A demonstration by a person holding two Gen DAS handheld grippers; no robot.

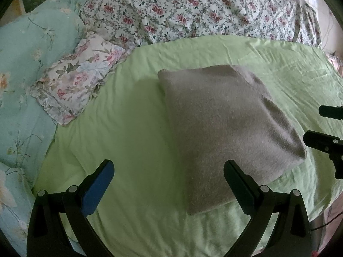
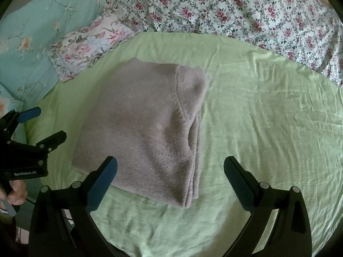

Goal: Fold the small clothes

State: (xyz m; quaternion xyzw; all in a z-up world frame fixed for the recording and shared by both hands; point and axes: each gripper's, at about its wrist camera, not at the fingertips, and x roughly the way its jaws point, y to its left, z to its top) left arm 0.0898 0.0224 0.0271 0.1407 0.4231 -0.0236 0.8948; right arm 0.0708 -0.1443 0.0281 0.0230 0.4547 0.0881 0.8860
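A grey fleecy garment lies folded into a thick rectangle on the light green sheet; it also shows in the right wrist view, with stacked layer edges at its near right corner. My left gripper is open and empty, above the sheet at the garment's near left edge. My right gripper is open and empty, over the garment's near right corner. The right gripper shows at the right edge of the left wrist view. The left gripper shows at the left edge of the right wrist view.
A floral quilt is bunched along the far side of the bed. A small floral pillow and a mint floral cover lie at the left. Bare green sheet spreads right of the garment.
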